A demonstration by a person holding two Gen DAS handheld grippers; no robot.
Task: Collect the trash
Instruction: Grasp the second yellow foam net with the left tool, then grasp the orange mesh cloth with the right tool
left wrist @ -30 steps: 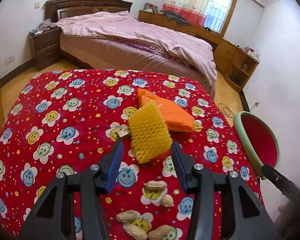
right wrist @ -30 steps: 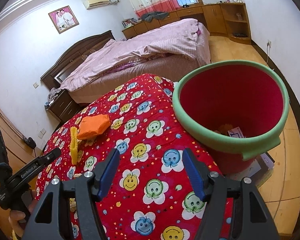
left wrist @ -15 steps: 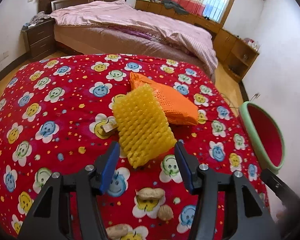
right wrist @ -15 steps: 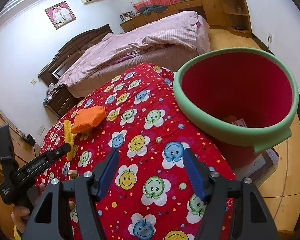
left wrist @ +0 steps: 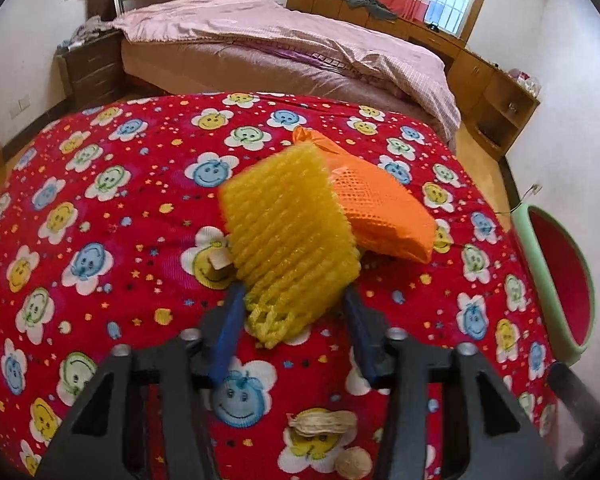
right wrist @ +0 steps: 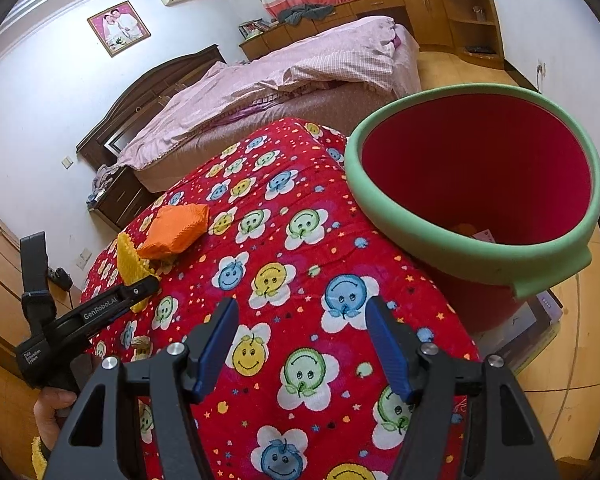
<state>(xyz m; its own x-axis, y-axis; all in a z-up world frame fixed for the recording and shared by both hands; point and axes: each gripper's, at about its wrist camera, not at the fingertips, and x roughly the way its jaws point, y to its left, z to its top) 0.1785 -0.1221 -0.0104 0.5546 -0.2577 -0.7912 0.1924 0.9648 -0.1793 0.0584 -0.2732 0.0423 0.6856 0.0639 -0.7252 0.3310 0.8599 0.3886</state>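
Note:
A yellow foam net (left wrist: pixel 290 240) lies on the red smiley tablecloth (left wrist: pixel 100 208), leaning on an orange mesh bag (left wrist: pixel 380 212). My left gripper (left wrist: pixel 292 312) is open with its blue fingers on either side of the net's near end, not closed on it. The net (right wrist: pixel 129 260), the bag (right wrist: pixel 174 230) and the left gripper (right wrist: pixel 100 308) also show in the right wrist view. My right gripper (right wrist: pixel 304 340) is open and empty above the cloth, next to the red bin with a green rim (right wrist: pixel 476 268). Some trash lies in the bin's bottom.
Peanut shells (left wrist: pixel 324 424) and a walnut (left wrist: pixel 354 465) lie on the cloth near my left gripper. A small wood-coloured piece (left wrist: pixel 220 266) sits left of the net. The bin (left wrist: pixel 556 280) stands off the table's right edge. A bed (left wrist: pixel 280 52) is behind.
My left gripper has moved forward until its fingers straddle the yellow net. The right gripper has shifted slightly, staying open beside the bin.

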